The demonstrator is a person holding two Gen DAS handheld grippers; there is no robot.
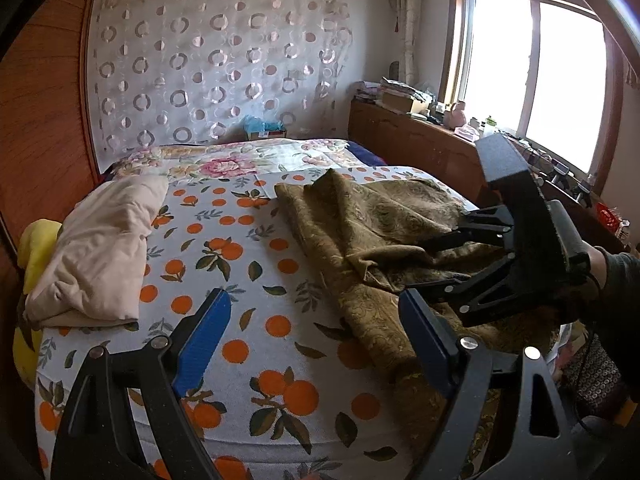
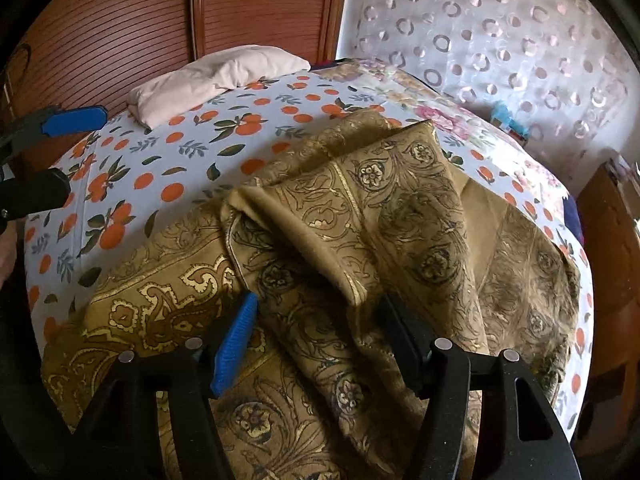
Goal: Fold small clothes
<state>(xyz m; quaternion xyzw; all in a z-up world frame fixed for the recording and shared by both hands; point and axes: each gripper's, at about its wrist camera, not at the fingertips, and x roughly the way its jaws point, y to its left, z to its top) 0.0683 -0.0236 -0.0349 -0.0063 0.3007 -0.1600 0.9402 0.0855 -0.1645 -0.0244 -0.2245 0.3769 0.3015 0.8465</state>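
Item: olive patterned cloth (image 2: 360, 216), lying rumpled and half-doubled along the bed's (image 1: 248, 344) window-side edge; folding is looking barely begun. Left gripper (image 1: 308, 344) is hovering spread, empty. Right gripper (image 2: 316, 340) is straddling a raised fold, pads not pressing.

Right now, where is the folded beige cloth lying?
In the left wrist view the folded beige cloth lies at the bed's left edge on the orange-print sheet, beside something yellow, apart from the brown patterned cloth.
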